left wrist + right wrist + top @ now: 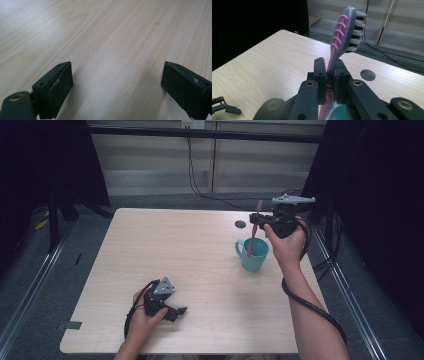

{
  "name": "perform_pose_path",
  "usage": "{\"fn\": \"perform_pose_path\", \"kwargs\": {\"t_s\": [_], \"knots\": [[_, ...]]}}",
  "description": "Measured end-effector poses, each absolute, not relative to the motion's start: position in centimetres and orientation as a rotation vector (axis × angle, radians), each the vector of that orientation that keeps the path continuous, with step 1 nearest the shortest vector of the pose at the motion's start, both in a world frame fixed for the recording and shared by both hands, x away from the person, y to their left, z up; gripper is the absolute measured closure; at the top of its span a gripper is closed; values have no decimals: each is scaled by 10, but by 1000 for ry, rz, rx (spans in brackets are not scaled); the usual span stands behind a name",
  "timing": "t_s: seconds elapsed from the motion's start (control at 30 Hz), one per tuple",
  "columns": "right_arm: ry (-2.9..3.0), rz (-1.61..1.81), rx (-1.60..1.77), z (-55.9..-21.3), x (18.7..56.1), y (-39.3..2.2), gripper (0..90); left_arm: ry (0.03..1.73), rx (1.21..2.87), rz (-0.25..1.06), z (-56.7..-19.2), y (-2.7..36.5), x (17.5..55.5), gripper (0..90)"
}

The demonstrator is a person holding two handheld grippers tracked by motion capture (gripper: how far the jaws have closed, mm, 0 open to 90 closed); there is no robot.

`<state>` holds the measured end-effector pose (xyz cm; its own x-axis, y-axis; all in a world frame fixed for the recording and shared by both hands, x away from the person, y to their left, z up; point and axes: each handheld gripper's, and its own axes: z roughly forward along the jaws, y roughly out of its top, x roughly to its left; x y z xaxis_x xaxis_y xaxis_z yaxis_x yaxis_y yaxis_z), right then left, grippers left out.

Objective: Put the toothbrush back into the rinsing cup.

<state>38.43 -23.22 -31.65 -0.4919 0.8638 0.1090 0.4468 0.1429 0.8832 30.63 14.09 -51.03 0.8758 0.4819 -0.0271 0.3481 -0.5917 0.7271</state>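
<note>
On the table (200, 270), my right tongs (257, 222) clamp a pink toothbrush (252, 240) over the teal mug (252, 255) at far right. I'd lower it straight, tail centred. Left tongs (175, 312) rest apart, near left.

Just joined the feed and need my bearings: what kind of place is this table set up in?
Probably a lab or recording studio rather than a home. The bare wooden table sits between dark curtains, with a black frame bar overhead, cables running across grey carpet, and handheld grippers wired by cable.
</note>
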Motion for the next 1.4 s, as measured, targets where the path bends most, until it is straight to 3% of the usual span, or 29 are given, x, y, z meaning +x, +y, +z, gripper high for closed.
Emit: {"fn": "perform_pose_path", "kwargs": {"t_s": [1.4], "knots": [[1910,1230,1297,-322,406,-245,834,594,2263,217,-510,141,306,101]]}}
